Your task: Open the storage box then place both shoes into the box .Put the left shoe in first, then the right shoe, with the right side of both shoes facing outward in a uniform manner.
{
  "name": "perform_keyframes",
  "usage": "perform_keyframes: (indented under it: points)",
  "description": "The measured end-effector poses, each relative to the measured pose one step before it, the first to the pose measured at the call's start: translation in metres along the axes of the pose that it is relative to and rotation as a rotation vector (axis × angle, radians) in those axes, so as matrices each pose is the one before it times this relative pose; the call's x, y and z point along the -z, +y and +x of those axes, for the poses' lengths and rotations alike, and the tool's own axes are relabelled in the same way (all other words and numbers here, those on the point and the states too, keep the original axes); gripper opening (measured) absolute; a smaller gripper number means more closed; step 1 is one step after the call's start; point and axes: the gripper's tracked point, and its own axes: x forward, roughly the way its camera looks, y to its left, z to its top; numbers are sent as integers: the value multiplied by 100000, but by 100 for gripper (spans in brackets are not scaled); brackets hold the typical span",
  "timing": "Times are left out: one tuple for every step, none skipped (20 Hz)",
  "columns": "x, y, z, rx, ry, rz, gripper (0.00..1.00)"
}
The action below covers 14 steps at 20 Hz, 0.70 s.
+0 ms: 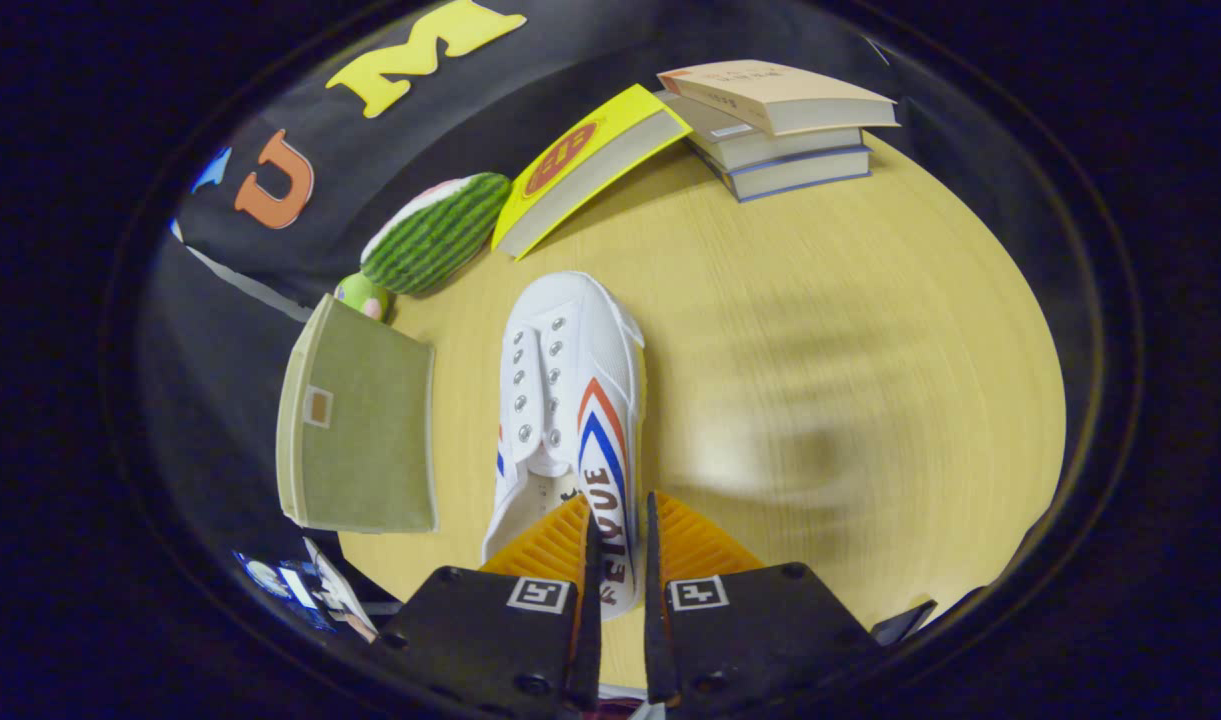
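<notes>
A white canvas shoe (570, 400) with red and blue stripes hangs above the wooden table (850, 380), toe pointing away from me. My gripper (618, 540) is shut on the shoe's heel-side wall, one finger inside the opening and one outside on the striped side. The olive-green fabric storage box (358, 425) stands just left of the shoe, its lid closed as far as I can tell. The shoe casts a blurred shadow on the table to the right.
A watermelon-shaped plush (435, 232) lies beyond the box near the cloth wall. A yellow book (585, 165) leans against a stack of books (780, 125) at the far side of the table. Bare tabletop spreads to the right of the shoe.
</notes>
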Motion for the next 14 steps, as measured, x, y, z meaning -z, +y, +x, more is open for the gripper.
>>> perform_keyframes:
  points:
    - [-215,126,39,-1211,-1018,378,23]
    - [-182,173,-111,-1300,-864,436,23]
    - [-70,57,-45,-1070,-450,-155,23]
    - [-55,-99,114,-859,-1123,-246,23]
    - [4,-103,38,-521,-424,-1228,23]
    - [18,-105,98,-295,-905,-566,23]
    - [11,-3,-6,-494,-637,-80,23]
    - [13,86,86,-1401,-603,352,23]
    - [67,58,104,-1830,-488,763,23]
    - [66,-101,72,-2098,-247,-468,23]
    - [-85,-231,72,-1354,-628,134,23]
    - [-99,-30,-18,-1134,-451,550,23]
    - [-84,121,-85,-1340,-461,665,23]
    - [86,152,73,-1461,-826,543,23]
